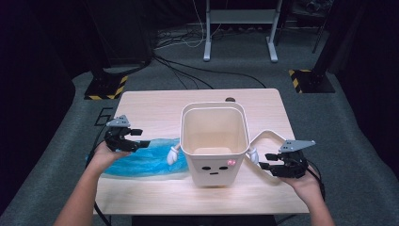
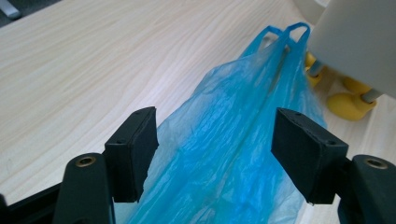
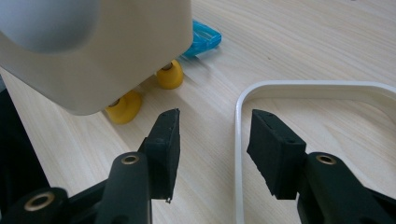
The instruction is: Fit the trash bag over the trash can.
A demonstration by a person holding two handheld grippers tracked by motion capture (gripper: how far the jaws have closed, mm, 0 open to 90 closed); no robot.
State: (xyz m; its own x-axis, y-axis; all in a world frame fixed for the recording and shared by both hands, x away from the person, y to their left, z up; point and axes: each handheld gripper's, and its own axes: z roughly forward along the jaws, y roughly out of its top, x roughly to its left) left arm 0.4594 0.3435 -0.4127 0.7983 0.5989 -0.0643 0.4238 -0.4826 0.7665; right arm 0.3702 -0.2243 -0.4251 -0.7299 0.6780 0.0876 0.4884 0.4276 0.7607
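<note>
A cream bin (image 1: pixel 214 170) with a drawn face stands upright at the middle of the table, on yellow feet (image 3: pixel 123 107). A flat blue plastic bag (image 1: pixel 141 161) lies left of it, handles toward the bin. My left gripper (image 1: pixel 141 138) hovers over the bag's left end, jaws open. In the left gripper view the bag (image 2: pixel 233 140) runs under and between the parted pads of that gripper (image 2: pixel 215 140), toward the bin (image 2: pixel 355 42). A white rectangular ring (image 1: pixel 263 136) lies right of the bin. My right gripper (image 3: pixel 212 144) is open with the ring's rim (image 3: pixel 317 86) between its pads.
The wooden table (image 1: pixel 155 106) has bare room behind the bag and bin. A small dark round thing (image 1: pixel 230 99) sits at its far edge. Beyond, on the grey floor, stand bases with yellow-black stripes (image 1: pixel 107 87) and a white frame (image 1: pixel 240 28).
</note>
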